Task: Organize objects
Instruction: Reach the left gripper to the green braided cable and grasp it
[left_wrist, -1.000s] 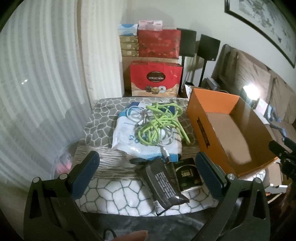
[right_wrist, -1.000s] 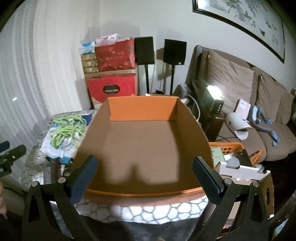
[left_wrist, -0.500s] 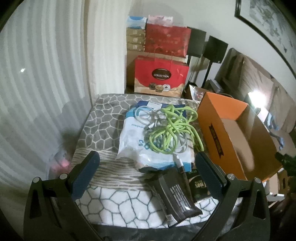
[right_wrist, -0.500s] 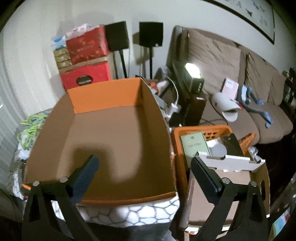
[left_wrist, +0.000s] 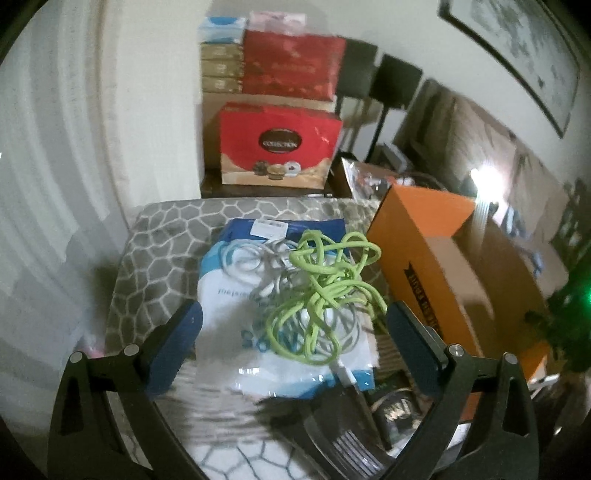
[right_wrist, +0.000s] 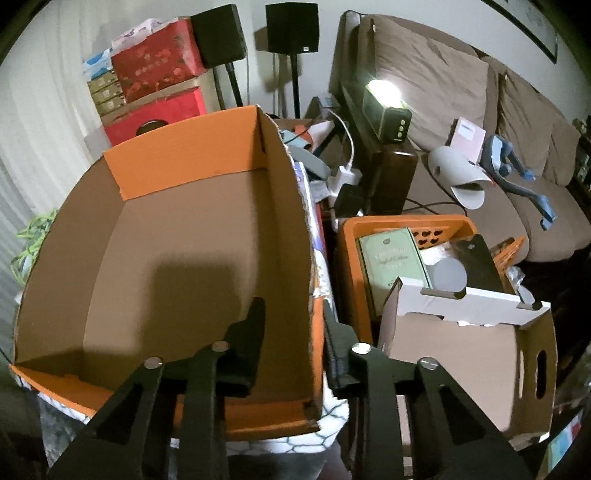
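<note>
Right tool (right_wrist: 295, 325): fingers drawn close together, pinching the right side wall of the open orange cardboard box (right_wrist: 192, 236), one finger inside the wall, one outside. Box interior plain brown, nothing visible in it. Box sits on the surface covered in grey-and-white honeycomb-pattern cloth (right_wrist: 321, 439). Just right of the box, off the surface: an orange plastic crate (right_wrist: 402, 225) holding a pale green book (right_wrist: 391, 266), and a white-rimmed cardboard carton (right_wrist: 469, 343) in front of it.

Left tool (left_wrist: 291, 343): spread wide, holding nothing, hovering above the clutter. Between its fingers lies a tangled lime-green cord (left_wrist: 325, 288) mixed with a white cable (left_wrist: 251, 262), both on top of a blue-and-white plastic packet (left_wrist: 236, 332). Dark packets lie nearer the tool, too blurred to identify. The orange box stands to the right of the cords on the same patterned cloth.
</note>
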